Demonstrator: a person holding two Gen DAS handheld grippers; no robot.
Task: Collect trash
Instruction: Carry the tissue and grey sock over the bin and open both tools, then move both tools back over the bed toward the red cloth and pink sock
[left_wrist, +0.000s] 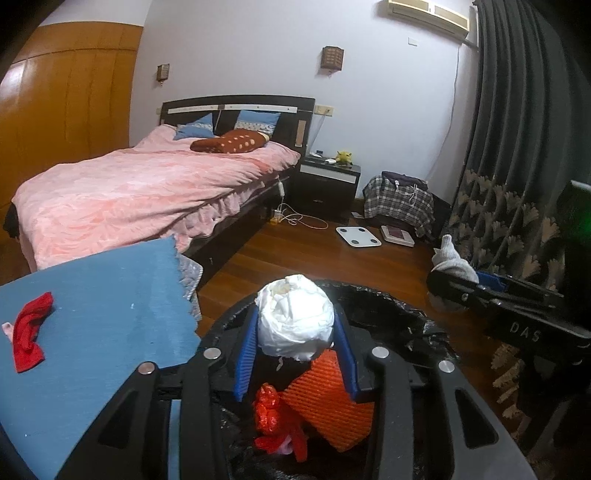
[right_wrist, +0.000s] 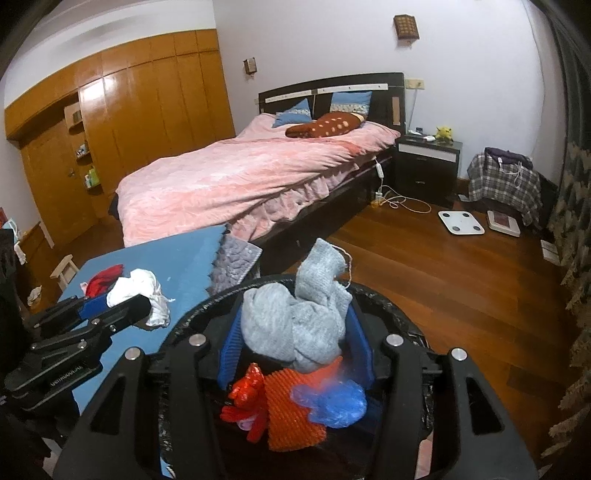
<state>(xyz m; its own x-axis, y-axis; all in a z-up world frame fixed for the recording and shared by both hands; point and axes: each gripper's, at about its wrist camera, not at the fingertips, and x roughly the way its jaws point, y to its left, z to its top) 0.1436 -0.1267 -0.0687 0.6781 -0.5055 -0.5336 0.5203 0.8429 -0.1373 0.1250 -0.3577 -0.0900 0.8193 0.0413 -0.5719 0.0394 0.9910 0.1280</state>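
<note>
Over the black-lined bin (left_wrist: 388, 299), the left tongs (left_wrist: 295, 354) clamped a white crumpled wad (left_wrist: 295, 317); the right tongs (right_wrist: 295, 347) gripped a grey sock (right_wrist: 295, 325). Red trash (left_wrist: 273, 417) lay inside, beside the blue tabletop (left_wrist: 103, 306).

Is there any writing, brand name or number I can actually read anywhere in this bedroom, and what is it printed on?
"DAS": pale letters on the black body of the right claw, seen from the left camera.
Small upside-down print on the left claw body: too blurred to read.
White floor scale and air conditioner: no legible marks.
</note>
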